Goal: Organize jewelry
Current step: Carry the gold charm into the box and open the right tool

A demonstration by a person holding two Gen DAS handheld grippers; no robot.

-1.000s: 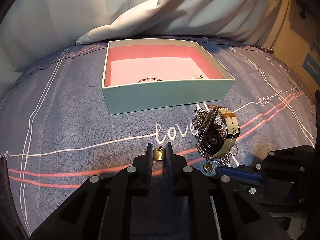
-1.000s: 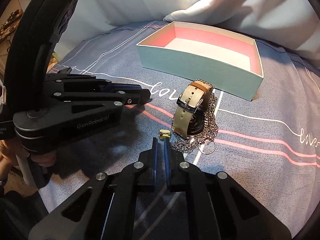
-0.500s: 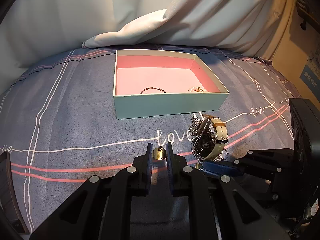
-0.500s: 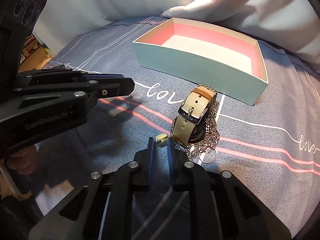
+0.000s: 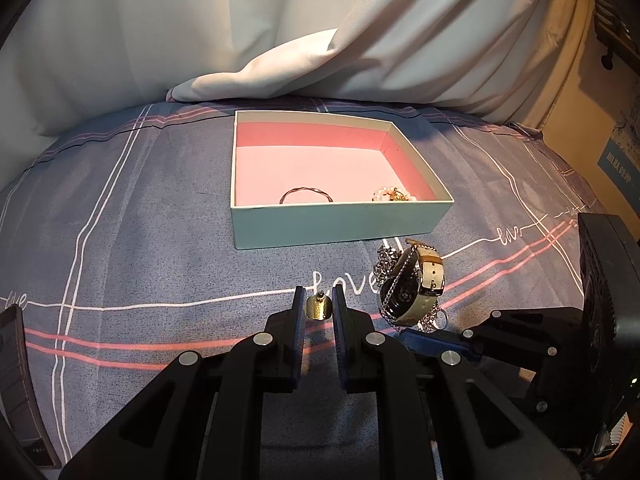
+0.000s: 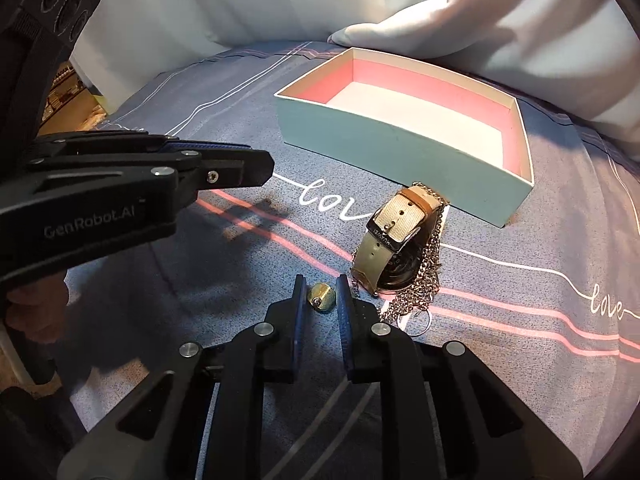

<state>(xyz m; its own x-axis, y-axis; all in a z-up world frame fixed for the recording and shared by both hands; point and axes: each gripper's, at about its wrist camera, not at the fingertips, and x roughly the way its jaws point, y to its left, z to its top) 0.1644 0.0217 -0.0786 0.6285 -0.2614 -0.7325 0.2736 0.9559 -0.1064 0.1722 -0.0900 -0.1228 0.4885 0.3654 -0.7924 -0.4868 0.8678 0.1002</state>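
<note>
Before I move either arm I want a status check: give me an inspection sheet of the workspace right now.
Surface: grey-blue bedsheet with pink and white lines, flat.
Job's things: open box holds a twisted ring and a beaded piece. The watch lies on a chain beside the box.
Clutter: dark flat object at the left edge.
Grippers: left gripper is raised and clamps a gold stud. The right gripper is low, its fingers straddling a second gold stud on the sheet; contact unclear.
Cables: nothing seen on the sheet.
Surroundings: white fabric behind the box.
</note>
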